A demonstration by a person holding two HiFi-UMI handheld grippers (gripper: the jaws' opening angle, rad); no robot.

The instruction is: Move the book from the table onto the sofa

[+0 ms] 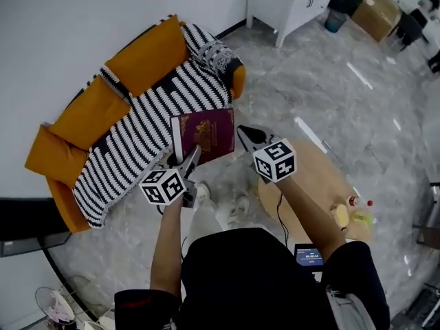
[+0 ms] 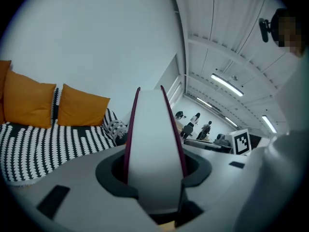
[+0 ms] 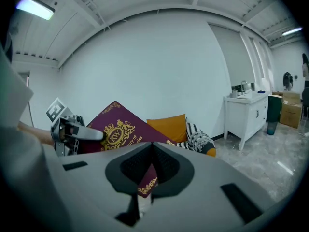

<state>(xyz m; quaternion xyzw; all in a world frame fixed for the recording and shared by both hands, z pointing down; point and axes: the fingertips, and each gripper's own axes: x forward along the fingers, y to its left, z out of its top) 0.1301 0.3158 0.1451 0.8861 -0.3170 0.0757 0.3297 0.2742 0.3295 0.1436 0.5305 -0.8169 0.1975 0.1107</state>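
Note:
The book [image 1: 204,133] is maroon with a gold crest and hangs in the air between the round wooden table [image 1: 323,177] and the sofa [image 1: 137,129]. My left gripper [image 1: 190,157] is shut on its lower edge. In the left gripper view the book [image 2: 152,139] stands edge-on between the jaws [image 2: 154,178], white pages between maroon covers. My right gripper [image 1: 240,130] is shut, with its tips at the book's right edge. In the right gripper view the cover [image 3: 113,129] faces the shut jaws [image 3: 152,151]; I cannot tell whether they touch it.
The sofa has orange cushions [image 1: 148,53] and a black-and-white striped throw. A yellow object [image 1: 339,216] and a small bottle [image 1: 359,202] sit on the table. A white cabinet [image 1: 292,2] and a cardboard box [image 1: 377,12] stand at the far side. The floor is grey marble.

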